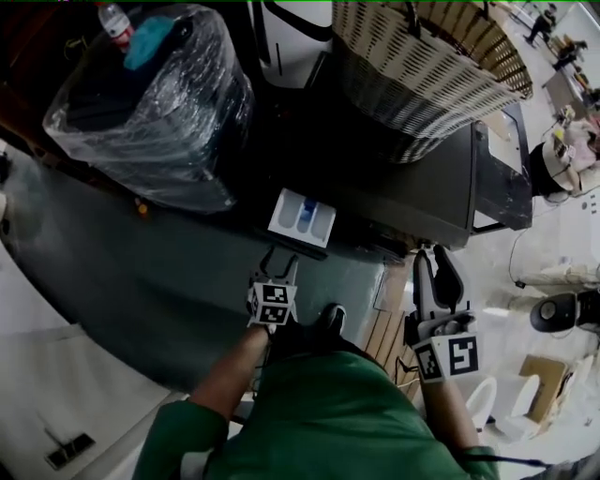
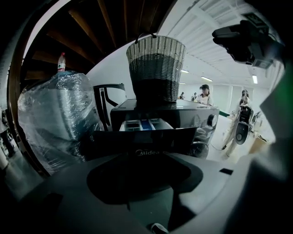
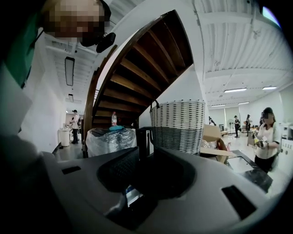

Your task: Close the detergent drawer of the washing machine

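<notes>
- The detergent drawer (image 1: 302, 217) stands pulled out from the front of the washing machine (image 1: 427, 192). Its white and blue compartments lie open to view, so the task is not yet done.
- The left gripper (image 1: 279, 259) sits just in front of the drawer's dark front panel (image 2: 146, 142), level with it and pointing at it. That looks like a line-up for a straight push inward, not a grab.
- Its jaws stand a little apart with nothing between them. The panel fills the space right ahead of the tips, but I cannot tell whether they touch it.
- A slightly spread pair of tips would press on a wider stretch of the panel, which should keep the drawer from skewing as it slides.
- The right gripper (image 1: 434, 269) hangs off to the side, well apart from the drawer. Its jaws are apart and empty, and it looks parked out of the way.
- A wicker basket (image 1: 422, 66) rests on top of the machine, clear of the drawer's path.
- A plastic-wrapped bundle (image 1: 150, 103) with a bottle (image 1: 114, 23) on it stands to the left and plays no part.
- The push should be steady and square, since an angled shove could jam the drawer in its slot.
</notes>
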A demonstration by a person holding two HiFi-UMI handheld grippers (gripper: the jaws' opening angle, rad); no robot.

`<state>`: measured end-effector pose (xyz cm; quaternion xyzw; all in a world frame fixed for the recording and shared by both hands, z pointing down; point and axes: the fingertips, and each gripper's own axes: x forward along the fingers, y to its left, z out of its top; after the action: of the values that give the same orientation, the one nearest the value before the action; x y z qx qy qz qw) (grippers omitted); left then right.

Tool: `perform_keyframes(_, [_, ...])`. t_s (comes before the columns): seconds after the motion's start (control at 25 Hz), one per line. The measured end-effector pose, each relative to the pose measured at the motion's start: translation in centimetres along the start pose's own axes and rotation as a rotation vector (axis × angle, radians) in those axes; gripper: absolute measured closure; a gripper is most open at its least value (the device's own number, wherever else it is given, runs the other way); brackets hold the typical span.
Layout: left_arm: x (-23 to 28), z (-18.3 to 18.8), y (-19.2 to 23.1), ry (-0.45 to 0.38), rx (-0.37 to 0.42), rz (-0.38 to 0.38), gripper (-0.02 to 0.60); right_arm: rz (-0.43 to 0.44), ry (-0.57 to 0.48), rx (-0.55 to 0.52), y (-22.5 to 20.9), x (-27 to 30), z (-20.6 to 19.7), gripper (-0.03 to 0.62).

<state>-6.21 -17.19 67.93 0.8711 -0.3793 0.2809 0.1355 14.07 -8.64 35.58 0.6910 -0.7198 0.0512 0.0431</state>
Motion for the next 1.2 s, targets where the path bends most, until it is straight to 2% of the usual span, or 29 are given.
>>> perform_keyframes(0.24, [2.0,0.1,0.5,0.003,0.009,-0.036,0.351,-0.077,0.018,-0.015,-0.1,0.4,-0.2,0.464])
perform_keyframes(0.36, [2.2,-0.4,0.5,-0.004,-0.006,-0.029,0.351,-0.112,0.014,-0.002,-0.3,0.5,0.0,0.464])
perform_keyframes(0.56, [2.9,1.1,0.6,-0.022,-0.018,-0.019,0.350,-0.135,0.028,-0.029,-0.2,0.7,0.0,0.465])
perform_keyframes(1.2, [8.2,5.2,1.5,-0.032,-0.012,-0.037,0.350,-0.181,0.059,-0.002,-2.1,1.2,-0.5,0.465])
